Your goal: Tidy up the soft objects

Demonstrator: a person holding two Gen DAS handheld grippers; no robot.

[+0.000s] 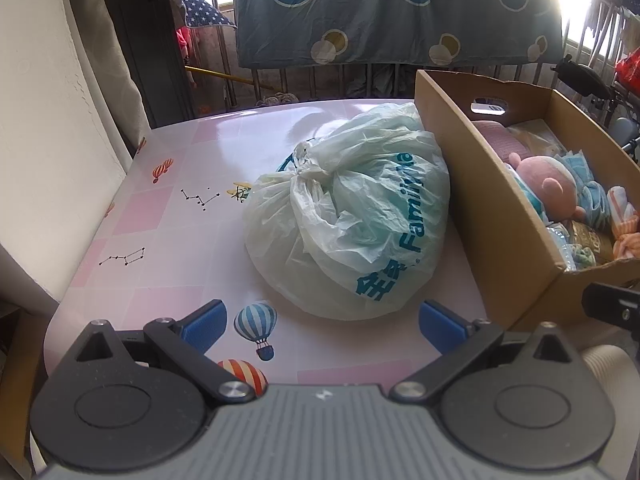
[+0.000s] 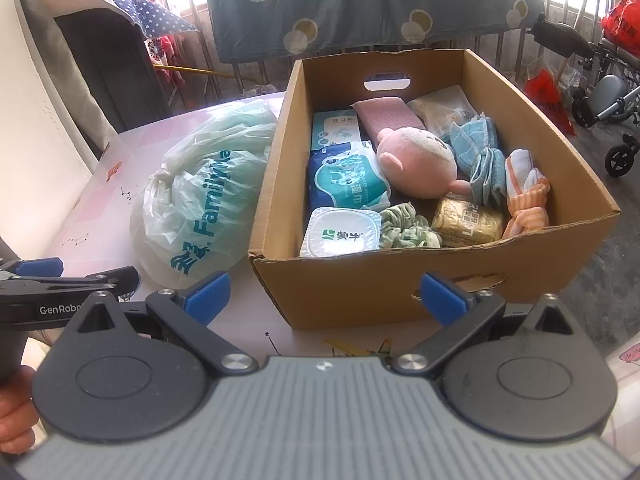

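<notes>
Reading "FamilyMart": knotted plastic bag (image 1: 348, 216) beside box (image 1: 472, 184)

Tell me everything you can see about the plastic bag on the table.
The plastic bag is thin, translucent white with a greenish tint and crinkled all over. Teal FamilyMart lettering runs along one side. It is stuffed full and rounded, its handles tied in a knot on the upper side. It lies on the pink patterned table, pressed against the outer wall of the cardboard box. Its contents cannot be made out. Neither gripper touches it.
</notes>
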